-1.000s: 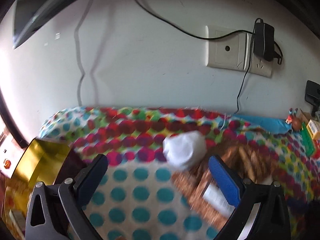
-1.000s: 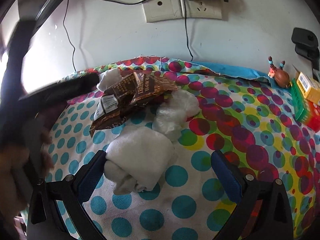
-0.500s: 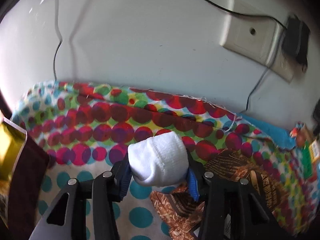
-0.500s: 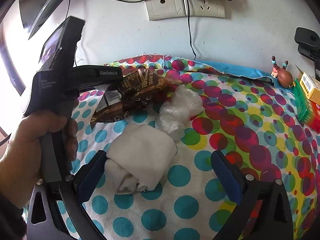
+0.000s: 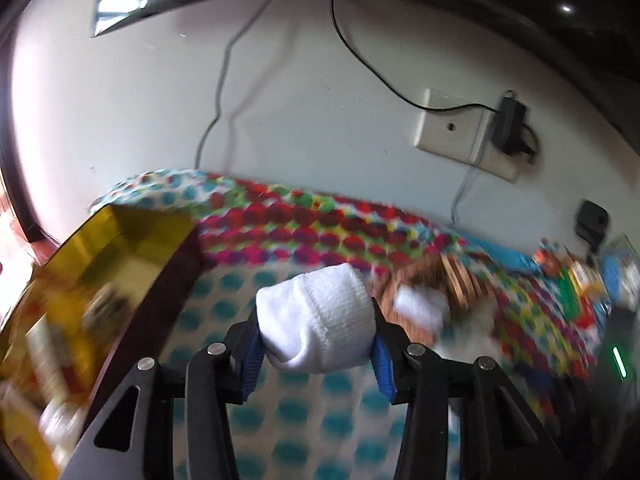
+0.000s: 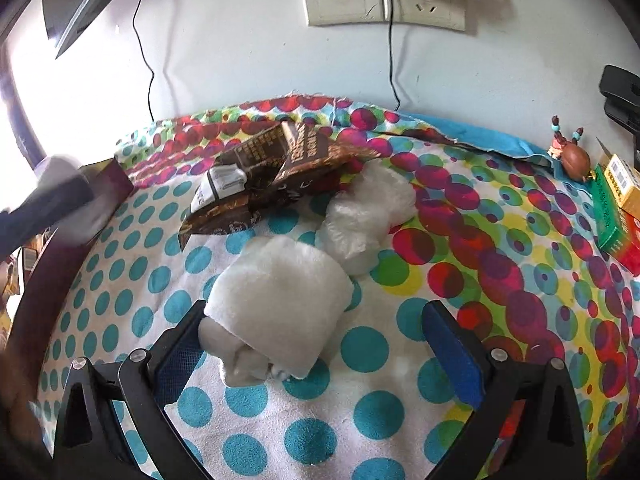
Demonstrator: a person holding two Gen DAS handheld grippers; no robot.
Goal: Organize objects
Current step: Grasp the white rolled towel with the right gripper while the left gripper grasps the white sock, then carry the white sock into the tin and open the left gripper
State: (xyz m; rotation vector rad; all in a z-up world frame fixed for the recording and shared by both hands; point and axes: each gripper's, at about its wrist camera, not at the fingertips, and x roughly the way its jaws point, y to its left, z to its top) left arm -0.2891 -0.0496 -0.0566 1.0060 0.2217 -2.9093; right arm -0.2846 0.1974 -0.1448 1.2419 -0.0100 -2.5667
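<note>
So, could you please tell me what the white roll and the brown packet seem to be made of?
White roll: soft knitted fabric, probably a sock; ribbed weave shows. Brown packet: glossy printed film, likely plastic or foil; it creases and shines.

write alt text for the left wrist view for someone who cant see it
The left gripper is clamped on a rolled white sock, held above a dotted tablecloth. A gold-lined box with blurred items inside sits to the left, and brown snack packets lie to the right below a wall socket. The picture is motion-blurred.
</note>
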